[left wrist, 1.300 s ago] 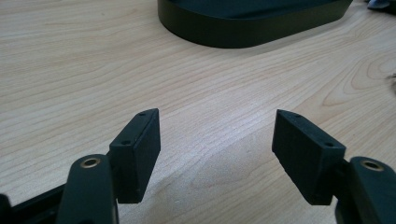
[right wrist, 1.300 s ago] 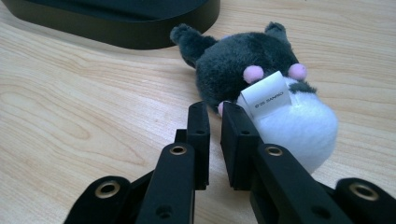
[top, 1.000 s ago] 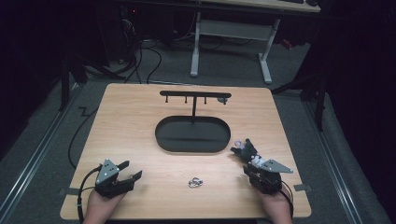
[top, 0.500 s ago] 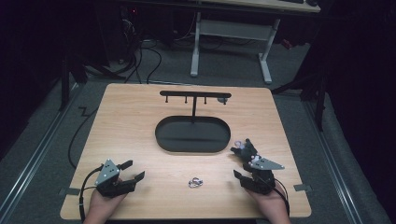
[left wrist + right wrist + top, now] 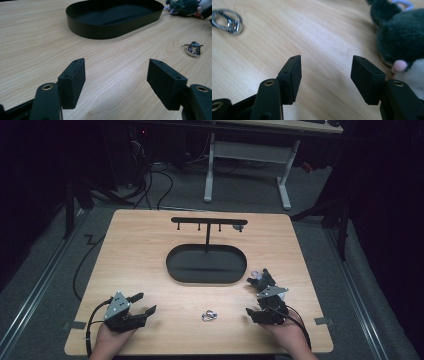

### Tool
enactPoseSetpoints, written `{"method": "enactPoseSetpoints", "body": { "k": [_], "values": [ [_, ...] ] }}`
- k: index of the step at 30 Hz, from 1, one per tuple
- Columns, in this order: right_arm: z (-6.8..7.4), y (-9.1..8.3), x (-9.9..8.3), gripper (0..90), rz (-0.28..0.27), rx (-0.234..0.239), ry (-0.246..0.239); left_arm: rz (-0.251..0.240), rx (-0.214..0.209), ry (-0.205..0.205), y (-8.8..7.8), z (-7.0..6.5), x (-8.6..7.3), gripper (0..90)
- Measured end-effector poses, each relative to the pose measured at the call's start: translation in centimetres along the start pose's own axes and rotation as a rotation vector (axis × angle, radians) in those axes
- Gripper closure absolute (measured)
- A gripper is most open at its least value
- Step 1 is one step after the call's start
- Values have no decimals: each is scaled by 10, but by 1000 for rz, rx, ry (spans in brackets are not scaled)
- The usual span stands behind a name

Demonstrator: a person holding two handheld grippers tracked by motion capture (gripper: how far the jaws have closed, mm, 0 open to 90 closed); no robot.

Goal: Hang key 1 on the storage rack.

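Note:
A small dark-grey plush keychain (image 5: 260, 280) with a pink and white patch lies on the wooden table (image 5: 150, 250), just right of the black oval tray (image 5: 206, 265). In the right gripper view the plush (image 5: 402, 40) sits to the right of the jaws and is not between them. My right gripper (image 5: 254, 301) (image 5: 325, 77) is open; its jaws have just been opening, with only bare wood between them. A silver metal clip (image 5: 209, 315) (image 5: 228, 21) (image 5: 193, 48) lies near the front edge. My left gripper (image 5: 144, 303) (image 5: 116, 82) rests open at the front left.
A black T-shaped stand (image 5: 207, 222) with small hooks rises from the back of the tray, whose wall (image 5: 112, 30) faces the left gripper. A cable trails off the table's left side. Dark floor and a desk frame (image 5: 245, 165) lie beyond.
The right gripper's jaws have spread apart and the hand has drawn back slightly from the plush, which stays on the table. The left gripper has not moved.

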State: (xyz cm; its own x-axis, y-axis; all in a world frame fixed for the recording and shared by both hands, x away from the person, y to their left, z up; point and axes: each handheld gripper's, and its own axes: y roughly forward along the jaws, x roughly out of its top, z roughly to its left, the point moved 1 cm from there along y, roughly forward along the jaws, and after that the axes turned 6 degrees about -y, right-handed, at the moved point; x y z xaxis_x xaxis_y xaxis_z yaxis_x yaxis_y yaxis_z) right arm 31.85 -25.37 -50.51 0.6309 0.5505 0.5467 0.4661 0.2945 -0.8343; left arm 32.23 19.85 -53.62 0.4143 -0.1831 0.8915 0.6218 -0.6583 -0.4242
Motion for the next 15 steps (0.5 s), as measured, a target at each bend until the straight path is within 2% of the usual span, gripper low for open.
{"method": "enactPoseSetpoints", "body": {
  "k": [2, 8, 10, 13, 15],
  "values": [
    [3, -1, 2, 419, 41, 12, -16, 1, 0, 2, 0, 0, 0, 317],
    [9, -4, 10, 420, 105, 28, -38, 5, -4, 5, 1, -1, 0, 317],
    [11, -5, 14, 422, 138, 41, -61, 6, -5, 6, 1, -1, 0, 317],
    [11, -6, 17, 412, 155, 38, -54, 9, -7, 6, 1, 0, 0, 317],
    [10, -6, 19, 377, 175, 53, -59, 9, -6, 8, 1, -1, 0, 317]
  ]
}}
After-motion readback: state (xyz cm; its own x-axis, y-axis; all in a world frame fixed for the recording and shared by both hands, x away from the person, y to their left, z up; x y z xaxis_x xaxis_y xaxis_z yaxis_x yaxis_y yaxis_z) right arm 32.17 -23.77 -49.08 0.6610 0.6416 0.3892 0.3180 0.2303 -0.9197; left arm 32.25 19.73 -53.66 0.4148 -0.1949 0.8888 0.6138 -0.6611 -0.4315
